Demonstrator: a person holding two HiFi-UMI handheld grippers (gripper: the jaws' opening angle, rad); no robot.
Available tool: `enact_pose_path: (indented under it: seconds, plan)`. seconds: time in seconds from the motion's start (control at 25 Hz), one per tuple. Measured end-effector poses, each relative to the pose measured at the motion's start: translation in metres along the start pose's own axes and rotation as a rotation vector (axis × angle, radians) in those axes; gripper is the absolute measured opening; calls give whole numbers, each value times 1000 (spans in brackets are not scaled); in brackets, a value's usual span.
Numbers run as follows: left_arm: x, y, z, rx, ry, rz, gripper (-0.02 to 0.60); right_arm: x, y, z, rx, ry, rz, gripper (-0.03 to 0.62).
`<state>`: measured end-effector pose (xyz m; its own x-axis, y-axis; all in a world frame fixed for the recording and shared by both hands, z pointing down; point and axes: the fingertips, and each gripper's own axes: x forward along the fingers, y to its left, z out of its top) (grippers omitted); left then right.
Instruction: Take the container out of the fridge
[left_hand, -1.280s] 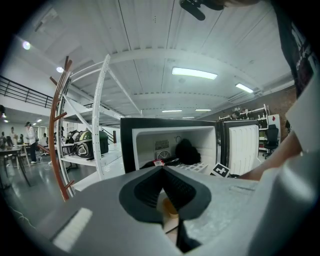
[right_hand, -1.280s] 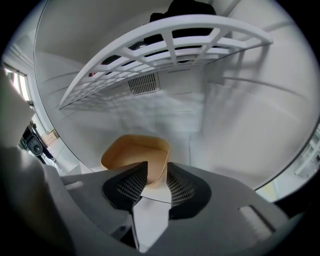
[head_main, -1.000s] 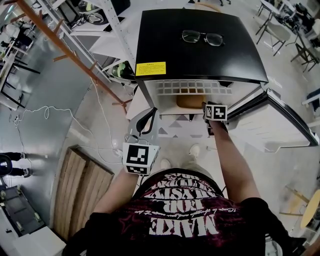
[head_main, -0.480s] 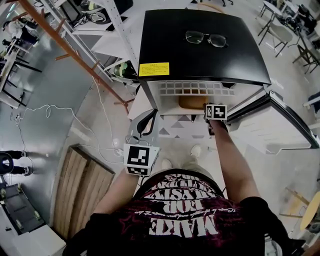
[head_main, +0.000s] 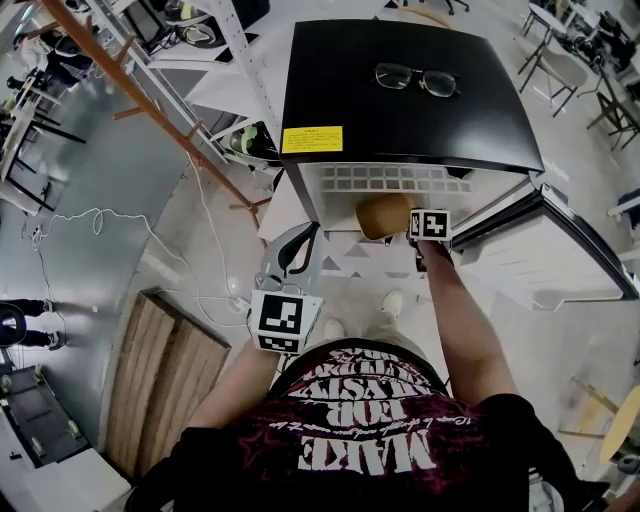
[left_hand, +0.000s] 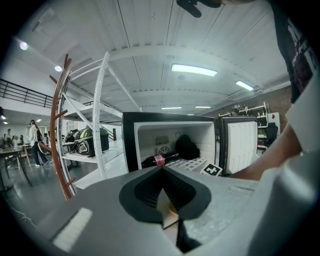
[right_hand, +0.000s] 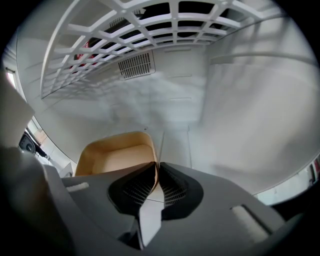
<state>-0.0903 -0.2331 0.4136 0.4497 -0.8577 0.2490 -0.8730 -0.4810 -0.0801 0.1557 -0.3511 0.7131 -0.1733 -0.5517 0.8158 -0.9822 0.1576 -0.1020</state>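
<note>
— Grey workshop flooring is spread around the small black fridge (head_main: 400, 90), whose door (head_main: 545, 255) is swung open to the right. Where is the container found?

— The tan container (head_main: 383, 214) is seen at the fridge's mouth, under the white wire shelf (head_main: 385, 178), with its near end showing past the shelf's front edge. Its right wall is clamped by the right claw (right_hand: 156, 167), whose jaws are pressed nearly together on the thin rim.

— Which way is it laid from that claw?

— It is spread to the left and far side of the claw. A pull toward the near side is judged to be called for. Its long axis cannot be settled. The left claw (head_main: 292, 245) is held well apart near the body, jaws closed on nothing.

— What is hidden?

— The container's underside is hidden, so what it rests on cannot be told. Its inside is shown bare.
</note>
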Motion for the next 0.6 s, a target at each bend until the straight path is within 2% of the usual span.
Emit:
enact_pose_path:
  seconds: [0.24,0.6]
  plan:
    - [0,0,0,1,0,-3,0,-1,-4,-3,-14,9,-28,48]
    - [-2,-7,2,5,-3,-23,0,-11,-14,-19,88,28,-23,48]
